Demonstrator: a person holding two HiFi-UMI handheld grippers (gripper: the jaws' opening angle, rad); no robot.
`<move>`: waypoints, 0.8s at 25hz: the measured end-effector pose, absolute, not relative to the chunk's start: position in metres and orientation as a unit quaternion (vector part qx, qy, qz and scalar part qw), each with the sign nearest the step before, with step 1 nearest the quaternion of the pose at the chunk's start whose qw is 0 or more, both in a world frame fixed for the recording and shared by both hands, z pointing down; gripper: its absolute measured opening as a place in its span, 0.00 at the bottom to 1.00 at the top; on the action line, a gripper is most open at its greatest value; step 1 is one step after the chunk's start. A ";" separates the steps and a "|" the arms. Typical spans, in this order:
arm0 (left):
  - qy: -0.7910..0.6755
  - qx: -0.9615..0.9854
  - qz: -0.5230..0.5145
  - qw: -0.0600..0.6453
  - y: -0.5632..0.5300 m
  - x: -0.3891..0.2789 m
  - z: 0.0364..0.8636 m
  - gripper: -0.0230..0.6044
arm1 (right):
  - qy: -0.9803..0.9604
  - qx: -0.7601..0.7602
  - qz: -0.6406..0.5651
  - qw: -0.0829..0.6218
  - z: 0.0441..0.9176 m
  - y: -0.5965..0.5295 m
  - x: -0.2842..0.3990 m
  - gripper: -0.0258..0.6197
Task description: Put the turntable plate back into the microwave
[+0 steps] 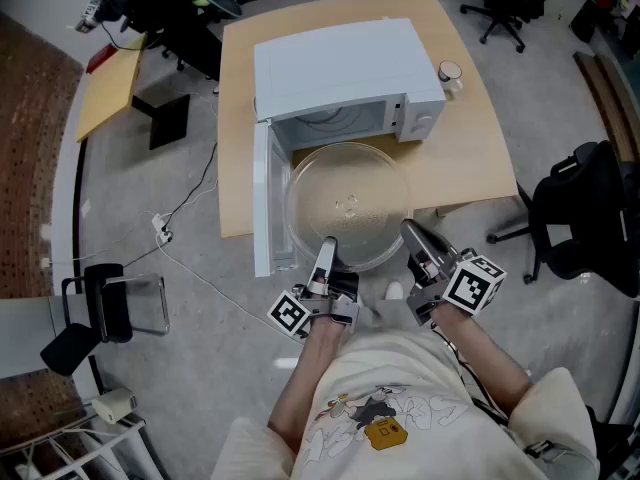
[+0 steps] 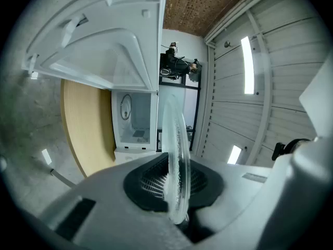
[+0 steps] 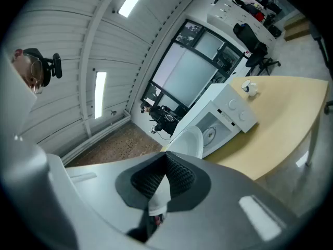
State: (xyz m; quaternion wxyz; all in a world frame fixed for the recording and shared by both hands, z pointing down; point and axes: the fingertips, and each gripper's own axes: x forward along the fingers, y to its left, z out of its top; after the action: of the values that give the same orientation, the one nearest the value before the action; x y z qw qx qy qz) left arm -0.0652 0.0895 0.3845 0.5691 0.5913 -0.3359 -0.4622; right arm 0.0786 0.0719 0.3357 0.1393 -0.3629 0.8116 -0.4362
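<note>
**Desk:** What's the setting?

**Operator:** An office with a bare concrete floor [image 1: 180,298]. A pale wooden counter [image 1: 470,138] carries a white microwave [image 1: 340,63], whose door [image 1: 262,198] is swung wide toward me.

**Desk:** And the plate?

**Operator:** The glass turntable plate [image 1: 348,203] hangs in the air, roughly level, just in front of the open cavity [image 1: 335,123] and over the counter's near edge. It is not inside yet.

**Desk:** Who has hold of it?

**Operator:** Both sides. My left hand-held gripper [image 1: 327,248] is clamped on the near rim at the left, with the glass edge-on between its ribbed pads. My right hand-held gripper [image 1: 411,231] is pinched tight on the near rim at the right.

**Desk:** How are the hands set?

**Operator:** Both forearms [image 1: 495,353] reach forward from the body. The grippers point at the microwave, close to level, a little apart, with their marker cubes turned up.

**Desk:** Which step is this?

**Operator:** I read it as the carry, just short of insertion. The next move calls for both hands to go forward together. The plate has to stay flat, clear the door and the cavity's lip, and then settle at the centre. I cannot see the cavity's floor from here.
</note>
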 end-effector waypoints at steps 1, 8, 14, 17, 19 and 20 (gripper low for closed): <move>-0.333 0.589 -0.465 0.571 0.092 -0.063 0.383 0.08 | 0.812 -0.362 -0.438 0.137 0.336 0.077 0.077 0.05; -0.334 0.584 -0.471 0.571 0.100 -0.057 0.383 0.08 | 0.814 -0.357 -0.436 0.143 0.334 0.086 0.084 0.05; -0.340 0.585 -0.471 0.566 0.104 -0.056 0.383 0.08 | 0.807 -0.362 -0.439 0.158 0.330 0.088 0.099 0.05; -0.345 0.583 -0.471 0.565 0.101 -0.053 0.382 0.08 | 0.787 -0.386 -0.454 0.159 0.340 0.084 0.113 0.42; -0.347 0.583 -0.472 0.563 0.101 -0.049 0.379 0.08 | 0.773 -0.394 -0.479 0.137 0.359 0.090 0.118 0.48; -0.348 0.584 -0.472 0.562 0.101 -0.046 0.379 0.08 | 0.763 -0.383 -0.503 0.134 0.367 0.094 0.117 0.52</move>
State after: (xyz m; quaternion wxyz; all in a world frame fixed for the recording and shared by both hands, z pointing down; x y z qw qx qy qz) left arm -0.0456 0.1011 0.3789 0.5618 0.5837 -0.3479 -0.4718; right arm 0.1166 0.0945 0.3673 0.1344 -0.3825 0.7634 -0.5029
